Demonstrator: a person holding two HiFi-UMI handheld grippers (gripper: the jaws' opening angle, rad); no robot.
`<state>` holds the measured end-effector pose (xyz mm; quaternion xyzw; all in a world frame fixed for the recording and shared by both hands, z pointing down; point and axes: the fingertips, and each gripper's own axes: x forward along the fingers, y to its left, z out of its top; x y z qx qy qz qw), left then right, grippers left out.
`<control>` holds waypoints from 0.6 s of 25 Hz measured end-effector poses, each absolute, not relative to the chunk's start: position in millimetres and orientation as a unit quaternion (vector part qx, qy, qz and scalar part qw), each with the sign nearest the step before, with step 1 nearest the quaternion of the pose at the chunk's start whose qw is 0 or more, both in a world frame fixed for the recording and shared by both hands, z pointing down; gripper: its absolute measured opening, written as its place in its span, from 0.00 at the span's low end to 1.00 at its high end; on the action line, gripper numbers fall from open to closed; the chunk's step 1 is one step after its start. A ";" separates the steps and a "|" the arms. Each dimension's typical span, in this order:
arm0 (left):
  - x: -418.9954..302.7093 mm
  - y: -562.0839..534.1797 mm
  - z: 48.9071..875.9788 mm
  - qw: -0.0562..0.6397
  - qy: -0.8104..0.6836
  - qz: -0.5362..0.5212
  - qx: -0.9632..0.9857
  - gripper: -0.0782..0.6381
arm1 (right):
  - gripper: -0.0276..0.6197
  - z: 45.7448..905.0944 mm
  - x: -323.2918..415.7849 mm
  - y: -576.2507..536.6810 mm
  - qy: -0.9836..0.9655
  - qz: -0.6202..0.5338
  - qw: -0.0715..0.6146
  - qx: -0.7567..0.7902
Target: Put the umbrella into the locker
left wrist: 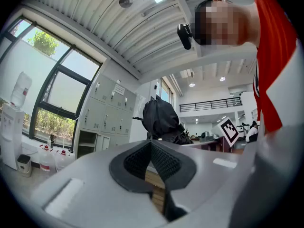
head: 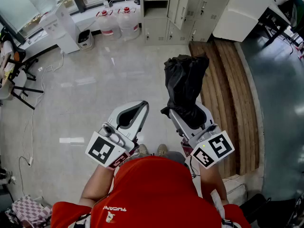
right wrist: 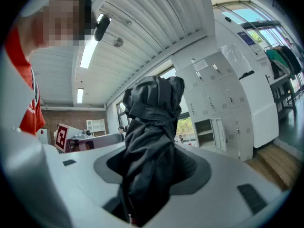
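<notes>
A folded black umbrella (head: 185,87) sticks out forward from my right gripper (head: 190,114), whose jaws are shut on its lower part. In the right gripper view the crumpled black fabric (right wrist: 149,137) fills the space between the two pads and hides the fingertips. My left gripper (head: 141,107) is beside it on the left, shut, with nothing in it; its pads (left wrist: 164,163) meet at the tip. The umbrella (left wrist: 161,120) also shows in the left gripper view. The grey lockers (head: 199,11) stand far ahead against the wall. One compartment (head: 154,4) is open, its door (head: 176,6) swung out.
A wooden slatted strip (head: 232,94) runs along the floor on the right. A large white cabinet (head: 244,8) stands at the back right. Water bottles (head: 118,23), a small bin (head: 85,39) and a dispenser (head: 59,23) line the window wall. A chair (head: 16,82) stands at far left.
</notes>
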<state>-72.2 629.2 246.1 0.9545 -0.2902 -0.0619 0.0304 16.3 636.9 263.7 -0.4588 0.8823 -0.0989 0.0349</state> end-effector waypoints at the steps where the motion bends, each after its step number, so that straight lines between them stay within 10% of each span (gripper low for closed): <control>1: -72.4 627.2 244.6 0.029 -0.292 -0.062 0.954 0.12 | 0.41 263.6 16.8 636.2 0.882 -0.101 0.034 -0.459; 15: -57.0 614.2 252.2 0.033 -0.316 -0.053 0.947 0.12 | 0.40 268.0 36.5 626.2 0.886 -0.103 0.038 -0.450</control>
